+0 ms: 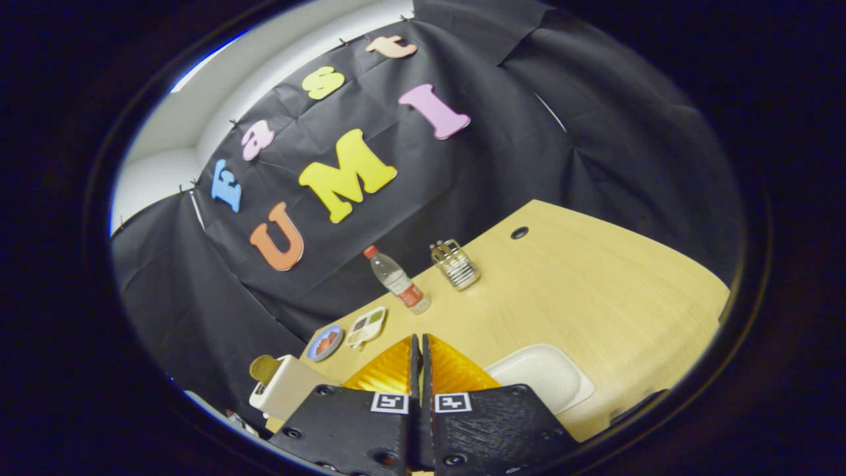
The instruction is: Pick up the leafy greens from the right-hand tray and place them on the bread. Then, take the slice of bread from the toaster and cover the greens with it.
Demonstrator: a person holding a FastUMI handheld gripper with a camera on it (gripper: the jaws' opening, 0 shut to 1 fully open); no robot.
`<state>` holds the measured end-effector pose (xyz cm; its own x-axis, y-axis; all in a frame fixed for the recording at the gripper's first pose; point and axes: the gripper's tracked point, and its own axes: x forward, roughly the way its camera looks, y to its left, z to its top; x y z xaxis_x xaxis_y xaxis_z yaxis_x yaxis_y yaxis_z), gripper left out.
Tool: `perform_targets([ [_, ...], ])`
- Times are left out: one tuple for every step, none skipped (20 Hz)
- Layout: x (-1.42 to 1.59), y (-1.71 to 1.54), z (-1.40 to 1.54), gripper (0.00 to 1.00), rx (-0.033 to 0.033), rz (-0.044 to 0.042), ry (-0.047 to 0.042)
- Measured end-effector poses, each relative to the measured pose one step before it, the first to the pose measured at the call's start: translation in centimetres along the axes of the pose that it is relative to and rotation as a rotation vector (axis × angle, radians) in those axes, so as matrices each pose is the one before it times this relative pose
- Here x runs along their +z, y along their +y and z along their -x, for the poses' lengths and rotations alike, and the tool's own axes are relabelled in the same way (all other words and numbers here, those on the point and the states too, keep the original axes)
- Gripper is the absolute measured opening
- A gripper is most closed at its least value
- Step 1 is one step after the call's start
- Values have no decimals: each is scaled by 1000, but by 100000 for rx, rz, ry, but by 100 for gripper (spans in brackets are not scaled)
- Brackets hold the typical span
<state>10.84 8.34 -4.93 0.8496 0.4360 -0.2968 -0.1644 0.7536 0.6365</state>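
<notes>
My gripper [420,338] is shut, its two fingers pressed together with nothing showing between them, held tilted above the wooden table [595,284]. Left of the fingers stands a white toaster [287,390] with a brown slice of bread [264,367] sticking up out of its slot. Right of the fingers lies a white tray [545,377]; the part of it I see is plain white, and the fingers hide its near left corner.
Beyond the fingers, near the table's back edge, are a small blue plate [325,342] with food, a divided plate [367,326], a plastic water bottle [398,280] and a wire holder [456,264]. A cable hole [519,233] lies farther right.
</notes>
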Motion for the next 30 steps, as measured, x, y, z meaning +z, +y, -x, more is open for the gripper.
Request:
perform_targets([
  [-563, 1514, -406, 0, 1763, 713, 834],
  [-731, 1278, -299, 0, 1605, 275, 555],
  [-557, 1450, -584, 0, 1807, 212, 924],
  [-764, 1409, -626, 0, 2108, 144, 962],
  [-650, 1368, -667, 0, 2121, 216, 883],
  [-660, 1214, -637, 0, 1785, 375, 807],
  [-844, 1177, -759, 0, 2090, 173, 1202],
  [-995, 1214, -890, 0, 2087, -232, 1367],
  [-756, 753, -707, 0, 1553, -987, 1131],
  [-786, 715, -816, 0, 1705, -1367, 1128],
  [-807, 480, -776, 0, 1446, -1475, 927],
  [-867, 99, -639, 0, 846, -1440, 1019],
  [-667, -152, -555, 0, 450, -1357, 1313],
  [-526, -374, -601, 0, 278, -1864, 1135],
  [-247, -745, -406, 0, -625, -1751, 823],
  [3, -870, -172, 0, -698, -1453, 12],
  [55, -1030, -136, 0, -1354, -955, -213],
  [-34, -1028, 40, 0, -1747, -505, -229],
  [242, -982, 35, 0, -1734, 156, -252],
  [142, -963, 35, 0, -1877, 522, -305],
  [196, -1320, -64, 0, -2724, 619, -489],
  [150, -989, -51, 0, -1521, 392, -398],
  [6, -1075, -117, 0, -2573, 554, -332],
  [21, -937, -118, 0, -1619, 485, -280],
  [-216, -698, -157, 0, -1201, 154, 403],
  [-217, -517, -68, 0, -693, 167, 1125],
  [-168, -361, -273, 0, -113, 602, 905],
  [-191, -569, -193, 0, -1504, 1932, 643],
  [-115, -516, -478, 1, -1743, 2992, 174],
  [19, -748, 246, 7, -3154, 3765, -606],
])
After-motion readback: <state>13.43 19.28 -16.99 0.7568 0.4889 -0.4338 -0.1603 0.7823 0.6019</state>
